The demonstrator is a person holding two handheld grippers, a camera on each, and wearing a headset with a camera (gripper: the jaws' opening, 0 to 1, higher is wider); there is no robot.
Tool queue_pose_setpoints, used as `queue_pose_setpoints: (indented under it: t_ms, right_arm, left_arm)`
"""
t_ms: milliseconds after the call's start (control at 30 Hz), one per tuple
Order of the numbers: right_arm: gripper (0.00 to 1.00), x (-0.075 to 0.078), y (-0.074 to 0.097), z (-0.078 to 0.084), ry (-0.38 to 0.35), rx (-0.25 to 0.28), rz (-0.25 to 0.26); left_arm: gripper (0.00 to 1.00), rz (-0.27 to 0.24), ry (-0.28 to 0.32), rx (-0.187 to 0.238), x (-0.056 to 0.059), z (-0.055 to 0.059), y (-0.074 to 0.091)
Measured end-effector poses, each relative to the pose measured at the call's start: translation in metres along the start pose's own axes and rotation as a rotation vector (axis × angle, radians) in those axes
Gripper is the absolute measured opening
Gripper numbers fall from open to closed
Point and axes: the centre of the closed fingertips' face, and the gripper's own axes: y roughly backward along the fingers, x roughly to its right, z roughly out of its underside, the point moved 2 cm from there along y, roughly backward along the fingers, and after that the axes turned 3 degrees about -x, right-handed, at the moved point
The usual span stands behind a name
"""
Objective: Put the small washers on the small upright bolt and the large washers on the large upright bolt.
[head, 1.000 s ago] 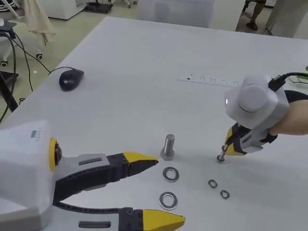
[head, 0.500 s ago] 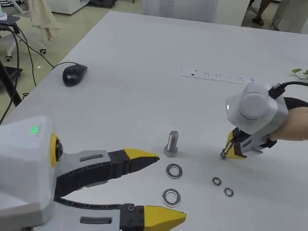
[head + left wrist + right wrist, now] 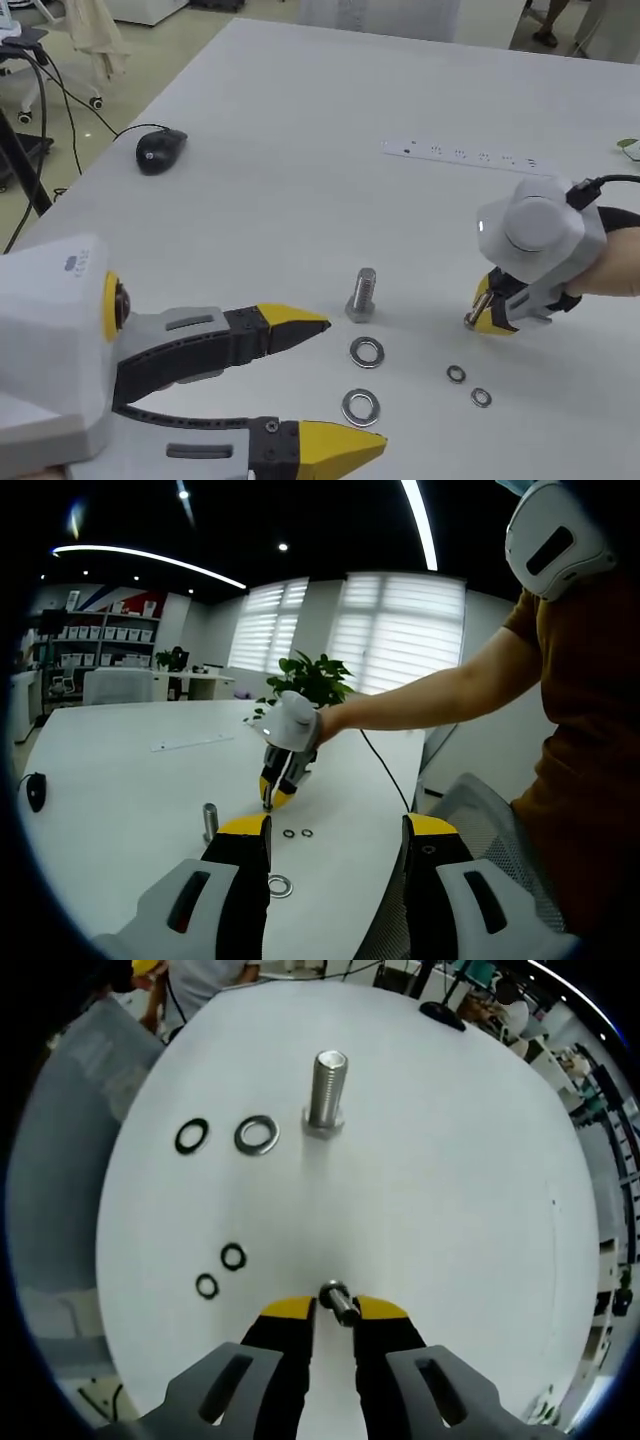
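Observation:
The large bolt (image 3: 362,295) stands upright mid-table, also in the right gripper view (image 3: 327,1090). Two large washers (image 3: 367,351) (image 3: 360,407) lie flat in front of it. Two small washers (image 3: 456,374) (image 3: 481,397) lie to their right, close together. My right gripper (image 3: 485,316) is shut on the small bolt (image 3: 476,311), which leans a little with its lower end at the table; the right gripper view shows the bolt (image 3: 338,1302) pinched between the yellow tips. My left gripper (image 3: 352,383) hovers open at the near edge, its jaws either side of the large washers, holding nothing.
A black mouse (image 3: 160,150) with its cable lies at the far left. A white power strip (image 3: 465,155) lies across the back of the white table (image 3: 280,180). A person's arm reaches in behind the right gripper (image 3: 278,780).
The head camera has shifted a little. My right gripper stays shut on the small bolt at about the same spot. The left gripper stays open and the washers lie where they were.

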Motion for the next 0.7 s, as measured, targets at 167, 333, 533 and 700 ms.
queue_pose_setpoints:
  t_ms: [167,333,533,700]
  right_arm:
    - [0.16,-0.001,0.011,0.004,-0.008,0.006,0.013]
    - [0.16,-0.007,0.020,0.009,-0.006,0.001,0.025]
    - [0.16,-0.022,0.028,0.013,-0.005,-0.010,0.029]
    - [0.16,-0.032,0.034,0.014,-0.008,-0.006,0.045]
  left_arm:
    - [0.52,0.000,-0.007,0.003,0.001,-0.002,0.000]
    - [0.52,0.004,-0.022,0.007,0.005,-0.006,0.001]
    - [0.52,0.005,-0.037,0.002,0.012,-0.007,0.003]
    - [0.52,0.005,-0.053,0.016,0.018,-0.011,0.007]
